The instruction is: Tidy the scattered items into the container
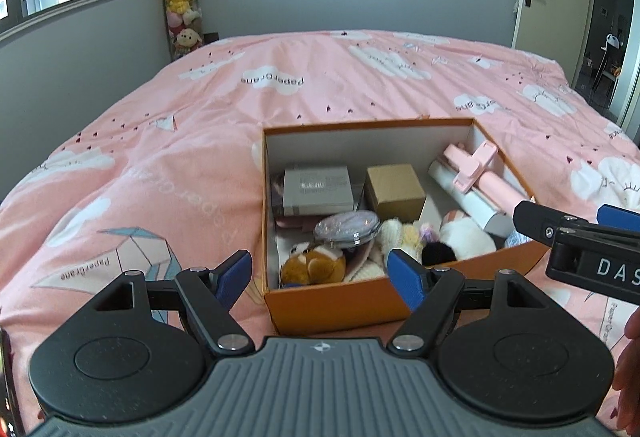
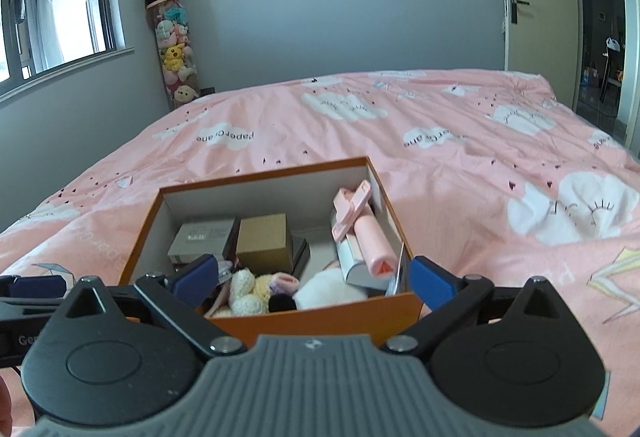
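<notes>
Both grippers hover at the near edge of an orange box (image 1: 336, 303) on a pink bedspread (image 1: 168, 141). The left gripper (image 1: 320, 275) and right gripper (image 2: 314, 283) are spread wide, holding nothing. Plush toys (image 1: 314, 265), small boxes (image 1: 396, 191) and a pink stick (image 1: 478, 171) lie inside the box.

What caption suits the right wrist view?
Open right gripper poised over an orange box of tidied items on a pink duvet.
</notes>
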Available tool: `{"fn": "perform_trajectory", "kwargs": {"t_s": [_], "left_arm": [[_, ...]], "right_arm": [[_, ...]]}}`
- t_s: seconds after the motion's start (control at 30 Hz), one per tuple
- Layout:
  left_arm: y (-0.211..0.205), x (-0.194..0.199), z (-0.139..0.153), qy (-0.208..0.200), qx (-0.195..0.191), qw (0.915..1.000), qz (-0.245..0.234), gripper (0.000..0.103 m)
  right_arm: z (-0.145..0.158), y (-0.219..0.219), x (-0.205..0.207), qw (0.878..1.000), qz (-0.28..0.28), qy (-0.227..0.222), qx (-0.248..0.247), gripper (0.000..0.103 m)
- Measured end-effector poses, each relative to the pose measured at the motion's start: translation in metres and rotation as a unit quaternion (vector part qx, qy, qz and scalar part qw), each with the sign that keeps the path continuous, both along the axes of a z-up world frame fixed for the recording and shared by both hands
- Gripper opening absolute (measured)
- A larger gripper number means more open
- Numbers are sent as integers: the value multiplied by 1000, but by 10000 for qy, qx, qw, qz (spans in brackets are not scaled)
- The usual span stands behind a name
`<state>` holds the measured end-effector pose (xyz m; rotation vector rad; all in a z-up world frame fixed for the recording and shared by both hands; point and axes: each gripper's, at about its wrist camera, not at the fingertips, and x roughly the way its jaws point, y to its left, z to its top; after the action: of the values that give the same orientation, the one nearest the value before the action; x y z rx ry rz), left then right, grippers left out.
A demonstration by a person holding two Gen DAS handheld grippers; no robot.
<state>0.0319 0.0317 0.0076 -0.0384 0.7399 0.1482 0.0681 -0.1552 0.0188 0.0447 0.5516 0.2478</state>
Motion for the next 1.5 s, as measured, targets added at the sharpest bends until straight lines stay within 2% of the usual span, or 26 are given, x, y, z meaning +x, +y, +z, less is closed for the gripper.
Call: {"fn": "perform_trajectory", "kwargs": {"t_s": [0.27, 0.6, 1.5], "left_arm": [[-3, 2, -17, 257, -38, 9996, -68, 88], [-9, 2, -19, 302, 155, 9994, -114, 88], [-10, 4, -28, 521, 164, 9984, -142, 88]], "right_arm": [[-14, 6, 0, 9997, 24, 96, -203, 102], [-20, 11, -1, 9995, 62, 80, -286, 102], [-28, 15, -5, 9989, -87, 93, -456, 102]]}}
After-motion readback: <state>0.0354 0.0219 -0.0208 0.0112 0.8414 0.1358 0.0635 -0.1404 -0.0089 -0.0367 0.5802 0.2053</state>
